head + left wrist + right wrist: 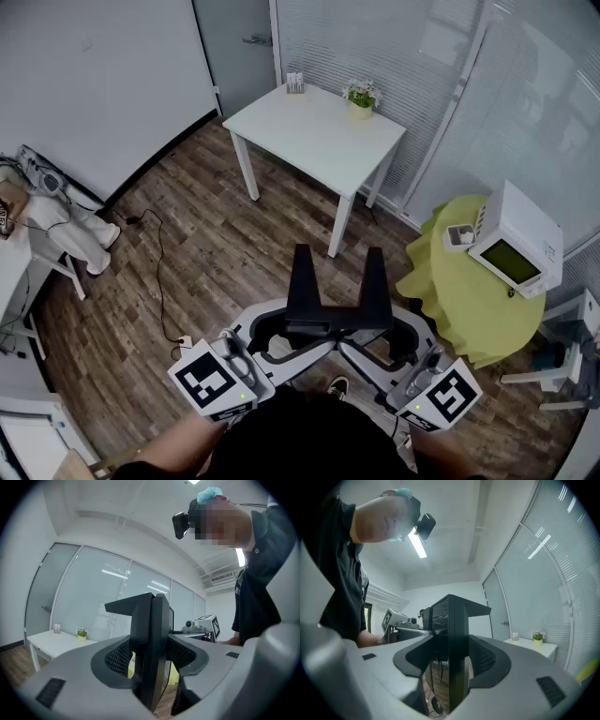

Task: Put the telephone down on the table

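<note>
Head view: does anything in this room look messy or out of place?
Only a little. A black cable snakes loose across the wooden floor at the left, somewhere feet could catch it. The white table looks tidy, its small plant upright. Nothing looks spilled or broken.

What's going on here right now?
A person holds the left claw and right claw low in front of the body, both open with nothing between the jaws. A white table with a potted plant stands ahead; a green-draped table bearing a white appliance is off to the right. Nothing is being handled yet.
</note>
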A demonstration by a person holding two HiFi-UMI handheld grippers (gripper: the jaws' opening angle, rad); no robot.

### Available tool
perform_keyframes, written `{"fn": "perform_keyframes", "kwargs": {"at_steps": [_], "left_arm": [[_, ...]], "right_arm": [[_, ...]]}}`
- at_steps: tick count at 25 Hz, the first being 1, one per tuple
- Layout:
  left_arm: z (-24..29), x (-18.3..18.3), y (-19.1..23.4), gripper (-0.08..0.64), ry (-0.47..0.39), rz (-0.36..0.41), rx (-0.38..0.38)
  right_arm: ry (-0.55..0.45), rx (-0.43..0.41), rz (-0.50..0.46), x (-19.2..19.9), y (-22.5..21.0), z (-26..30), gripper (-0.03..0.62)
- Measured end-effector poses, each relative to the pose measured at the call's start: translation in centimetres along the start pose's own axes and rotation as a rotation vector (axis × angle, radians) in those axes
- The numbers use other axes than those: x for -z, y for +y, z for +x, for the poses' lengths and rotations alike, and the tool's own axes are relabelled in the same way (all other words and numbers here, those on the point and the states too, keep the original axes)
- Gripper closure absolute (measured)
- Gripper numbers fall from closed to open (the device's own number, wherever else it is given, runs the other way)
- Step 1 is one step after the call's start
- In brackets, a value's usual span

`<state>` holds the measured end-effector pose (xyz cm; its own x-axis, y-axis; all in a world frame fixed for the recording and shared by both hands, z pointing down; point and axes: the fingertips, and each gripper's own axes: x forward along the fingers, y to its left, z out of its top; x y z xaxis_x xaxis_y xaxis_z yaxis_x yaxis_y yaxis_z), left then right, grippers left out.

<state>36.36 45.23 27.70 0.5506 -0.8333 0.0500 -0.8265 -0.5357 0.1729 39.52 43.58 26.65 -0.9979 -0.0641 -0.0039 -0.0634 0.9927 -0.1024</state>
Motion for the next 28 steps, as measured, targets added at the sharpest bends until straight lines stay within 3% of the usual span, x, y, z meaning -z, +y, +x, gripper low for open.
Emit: {"fn": "perform_keyframes", "kwargs": {"at_steps": [18, 28], "left_arm": [[1.2, -0.1, -2.1, 0.319, 0.017, 0.009, -0.038], [2.3, -0.2, -4.0, 0.319, -0.013, 0.004, -0.116]], "right_arm": [[0.014, -0.041, 0.007, -0.4, -0.1, -2.3, 0.347], [0.005, -0.099, 0.01, -0.5, -0.1, -4.6, 0.347]]}}
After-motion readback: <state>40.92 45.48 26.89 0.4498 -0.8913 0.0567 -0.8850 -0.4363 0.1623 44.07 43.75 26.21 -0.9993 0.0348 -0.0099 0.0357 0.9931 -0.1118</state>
